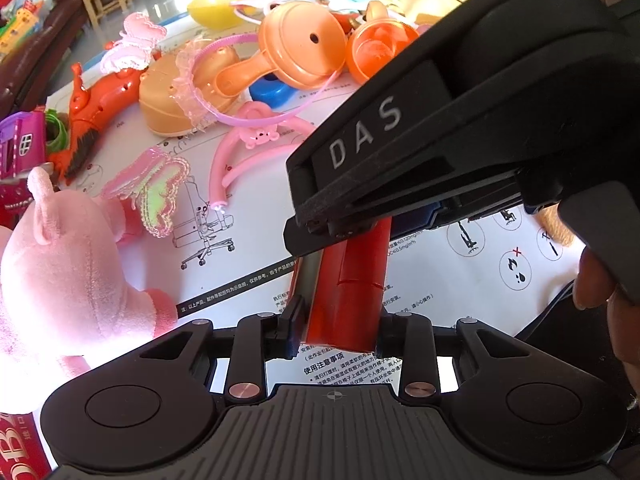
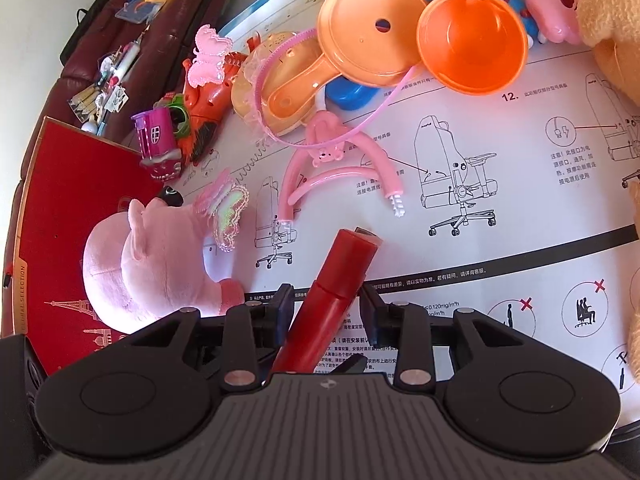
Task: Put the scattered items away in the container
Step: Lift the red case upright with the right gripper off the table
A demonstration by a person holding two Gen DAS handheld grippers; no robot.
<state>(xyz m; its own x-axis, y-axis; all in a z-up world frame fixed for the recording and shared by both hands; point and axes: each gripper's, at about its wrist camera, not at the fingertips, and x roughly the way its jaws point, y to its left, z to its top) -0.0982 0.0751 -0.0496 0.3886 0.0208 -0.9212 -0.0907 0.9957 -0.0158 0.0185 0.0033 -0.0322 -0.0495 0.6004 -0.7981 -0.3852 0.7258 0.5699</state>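
Note:
A red tube (image 1: 348, 280) lies slanted over a printed instruction sheet (image 1: 248, 248). My left gripper (image 1: 336, 312) is shut on its near end, with both pads against its sides. My right gripper (image 1: 316, 224), black and marked DAS, comes in from the upper right and covers the tube's far end. In the right wrist view the red tube (image 2: 344, 264) runs between the fingers of the right gripper (image 2: 324, 300), which stands open with a slim gap on each side. A red box (image 2: 80, 184) sits at the left.
A pink plush pig (image 2: 152, 264) leans on the box's edge. Behind the tube lie a pink hose toy (image 2: 332, 160), orange toy pan (image 2: 360, 40), orange cup (image 2: 472, 40), purple toy house (image 2: 158, 140) and glittery wings (image 2: 226, 212). A tan plush (image 2: 616, 40) fills the right edge.

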